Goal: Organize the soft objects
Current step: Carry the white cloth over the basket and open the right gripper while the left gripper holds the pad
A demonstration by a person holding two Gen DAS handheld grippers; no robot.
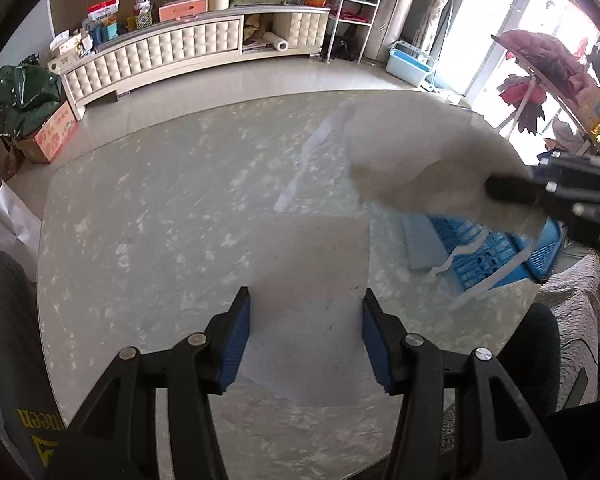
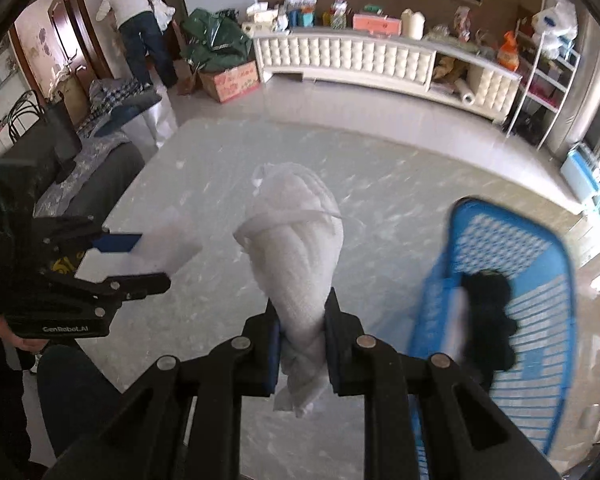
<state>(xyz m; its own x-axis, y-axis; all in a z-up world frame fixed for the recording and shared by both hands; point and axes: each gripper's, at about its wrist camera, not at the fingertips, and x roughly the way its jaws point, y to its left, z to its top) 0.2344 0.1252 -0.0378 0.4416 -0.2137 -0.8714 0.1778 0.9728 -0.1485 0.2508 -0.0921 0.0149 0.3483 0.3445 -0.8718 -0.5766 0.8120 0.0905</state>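
A long tufted cream sideboard (image 2: 384, 62) lines the far wall, a white wire shelf rack (image 2: 548, 76) beside it, a person (image 2: 140, 20) at the doorway.

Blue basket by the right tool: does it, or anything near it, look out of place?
The blue basket sits at the table's right edge with a black soft item already inside; nothing spilled. The one oddity: loose white straps trail from the white cloth pinched in the right tool.
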